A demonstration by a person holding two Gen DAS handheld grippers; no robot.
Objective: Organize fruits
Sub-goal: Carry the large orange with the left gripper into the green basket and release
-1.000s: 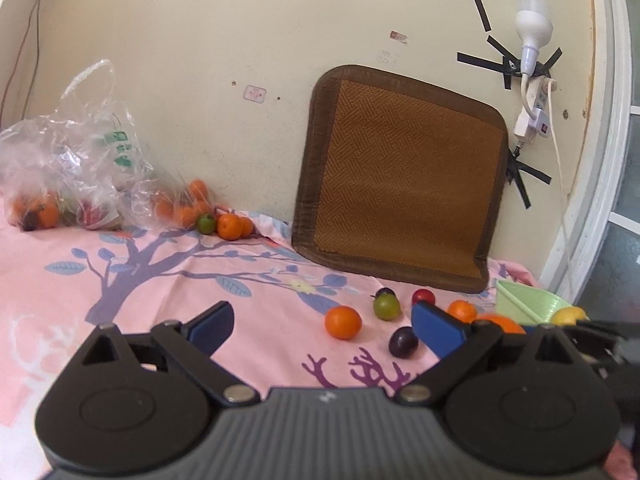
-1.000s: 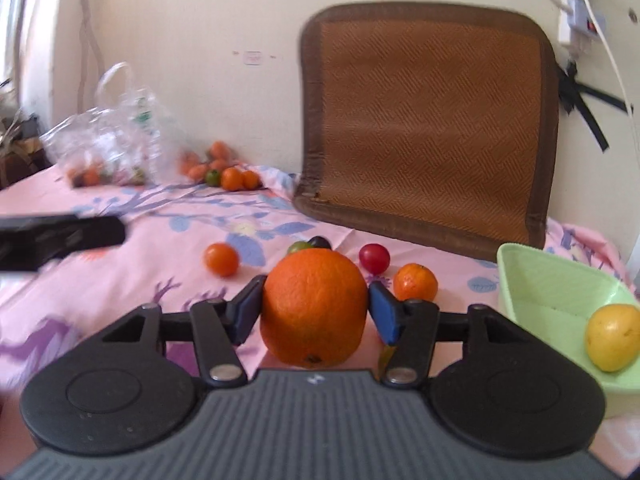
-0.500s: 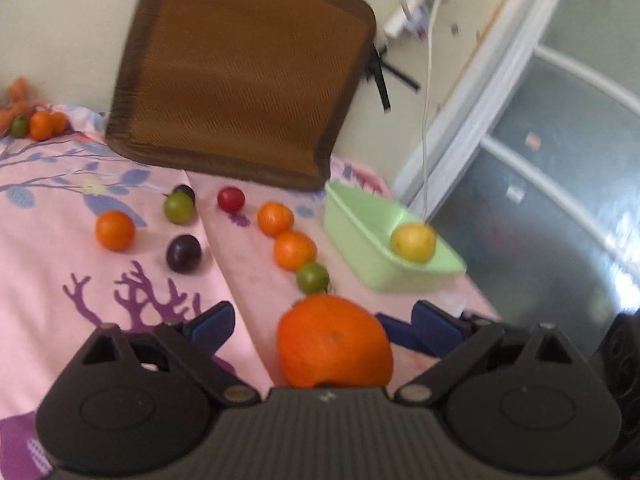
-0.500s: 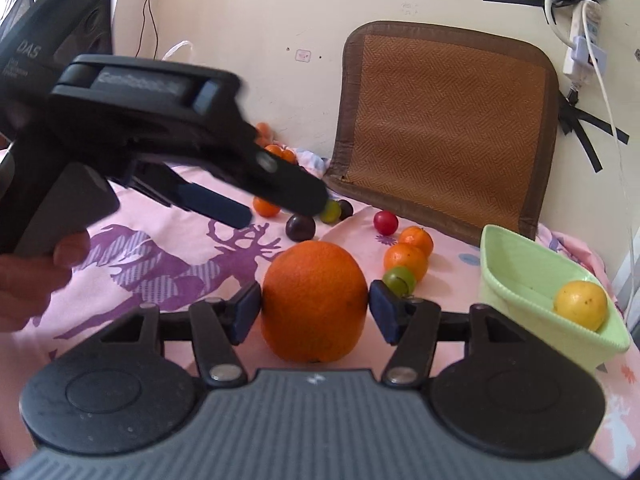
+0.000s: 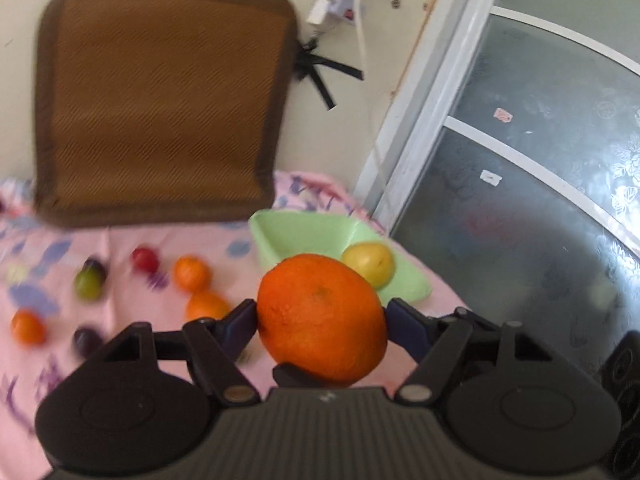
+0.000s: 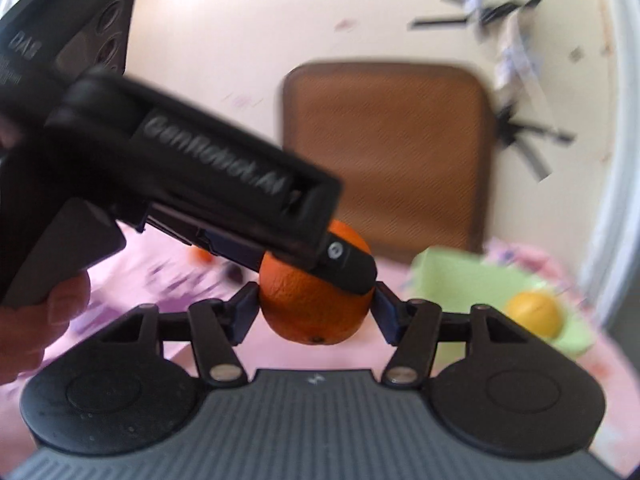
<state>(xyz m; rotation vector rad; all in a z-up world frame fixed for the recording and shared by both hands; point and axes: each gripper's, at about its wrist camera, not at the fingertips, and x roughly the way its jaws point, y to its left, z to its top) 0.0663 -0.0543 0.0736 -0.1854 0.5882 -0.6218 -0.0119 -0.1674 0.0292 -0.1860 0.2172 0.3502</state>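
Note:
A large orange (image 5: 322,316) sits between the fingers of both grippers at once, above the pink cloth. My left gripper (image 5: 322,322) is shut on it, both blue pads touching its sides. My right gripper (image 6: 315,304) is also shut on the same orange (image 6: 308,312). In the right wrist view the left gripper's body (image 6: 168,176) crosses over the orange from the left. A green tray (image 5: 304,236) with a yellow fruit (image 5: 368,263) lies just behind the orange; it also shows in the right wrist view (image 6: 460,276).
Several small fruits lie on the cloth left of the tray: oranges (image 5: 191,273), a red one (image 5: 144,259), a green one (image 5: 89,282), a dark plum (image 5: 86,340). A brown mat (image 5: 160,96) leans on the wall. A glass door (image 5: 540,200) stands at right.
My left gripper moved in around the orange and closed on it. Both grippers swung right, nearer the green tray. The right gripper kept its hold throughout.

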